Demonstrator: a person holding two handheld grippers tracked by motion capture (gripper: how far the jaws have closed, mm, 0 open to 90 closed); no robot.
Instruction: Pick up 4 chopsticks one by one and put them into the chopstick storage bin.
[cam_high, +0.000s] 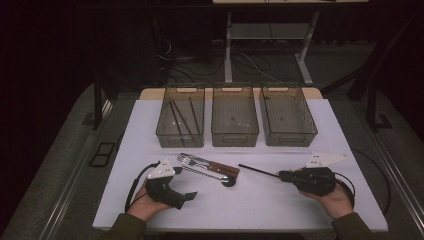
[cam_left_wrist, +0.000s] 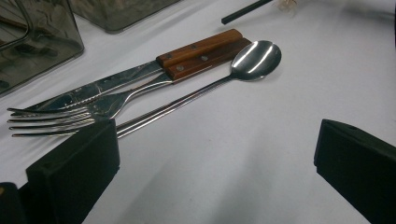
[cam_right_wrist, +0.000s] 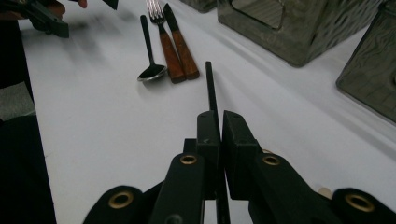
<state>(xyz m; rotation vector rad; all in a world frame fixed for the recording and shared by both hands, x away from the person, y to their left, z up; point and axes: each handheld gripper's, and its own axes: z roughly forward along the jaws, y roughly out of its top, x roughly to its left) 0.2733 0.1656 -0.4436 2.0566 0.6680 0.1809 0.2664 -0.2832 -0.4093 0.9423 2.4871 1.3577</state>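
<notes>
My right gripper (cam_high: 281, 174) (cam_right_wrist: 221, 119) is shut on a thin black chopstick (cam_high: 257, 171) (cam_right_wrist: 211, 91), which juts out ahead of the jaws just above the white table (cam_high: 250, 205). In the middle of the table lie a fork (cam_high: 186, 161) (cam_left_wrist: 56, 116), a wooden-handled knife (cam_high: 220, 170) (cam_left_wrist: 140, 77) and a spoon (cam_left_wrist: 256, 58) (cam_right_wrist: 150, 70), close together. My left gripper (cam_high: 184, 182) (cam_left_wrist: 217, 140) stands open beside them at the front left, with nothing between its jaws.
Three clear grey bins stand in a row at the back: the left bin (cam_high: 180, 137) holds black chopsticks (cam_high: 177, 116), while the middle bin (cam_high: 234, 135) and the right bin (cam_high: 290, 136) look bare. Beyond the table's far edge are cables and a desk frame.
</notes>
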